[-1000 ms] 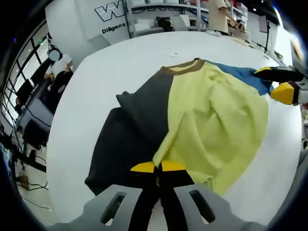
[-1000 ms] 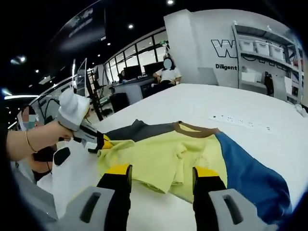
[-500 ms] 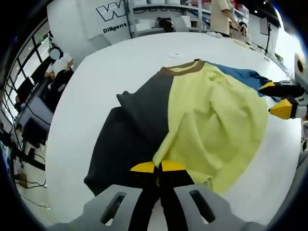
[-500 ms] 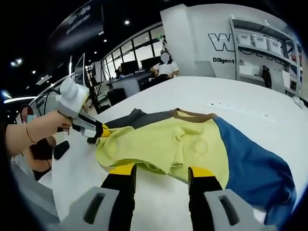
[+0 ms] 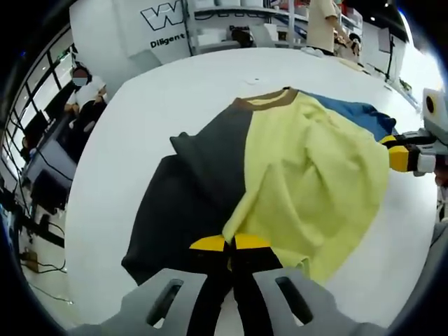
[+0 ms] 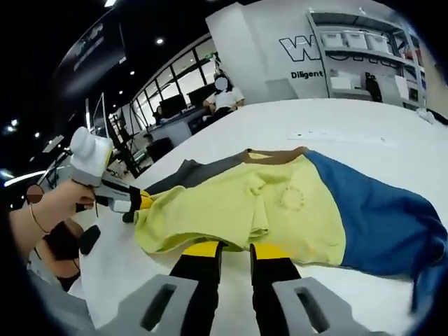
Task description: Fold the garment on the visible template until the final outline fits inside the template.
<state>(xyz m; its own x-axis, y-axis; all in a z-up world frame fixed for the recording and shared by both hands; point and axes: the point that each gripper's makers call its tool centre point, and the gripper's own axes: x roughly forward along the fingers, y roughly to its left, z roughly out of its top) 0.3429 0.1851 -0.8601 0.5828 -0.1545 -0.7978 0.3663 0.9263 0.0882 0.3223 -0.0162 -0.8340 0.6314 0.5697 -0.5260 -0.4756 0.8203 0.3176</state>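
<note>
From my left gripper view, the garment (image 5: pixel 280 175) is spread flat on the white table (image 5: pixel 140 126), dark grey panel on the left, yellow in the middle, blue sleeve off at the far right. My left gripper (image 5: pixel 229 243) is clamped onto the hem right where grey meets yellow, the yellow tips pressed together with cloth bunched between them. At the right edge the right gripper (image 5: pixel 406 150) sits at the yellow panel's side edge by the blue sleeve.

Over in the right gripper view, a hand (image 6: pixel 59 203) holds the left gripper (image 6: pixel 136 204) on the yellow fabric's far corner. The shirt (image 6: pixel 280 210) runs grey, yellow, then blue to the right. My right gripper (image 6: pixel 236 249) has its jaws nearly together at the yellow edge, but I honestly can't tell if it's got fabric pinched or is just resting against it.
</note>
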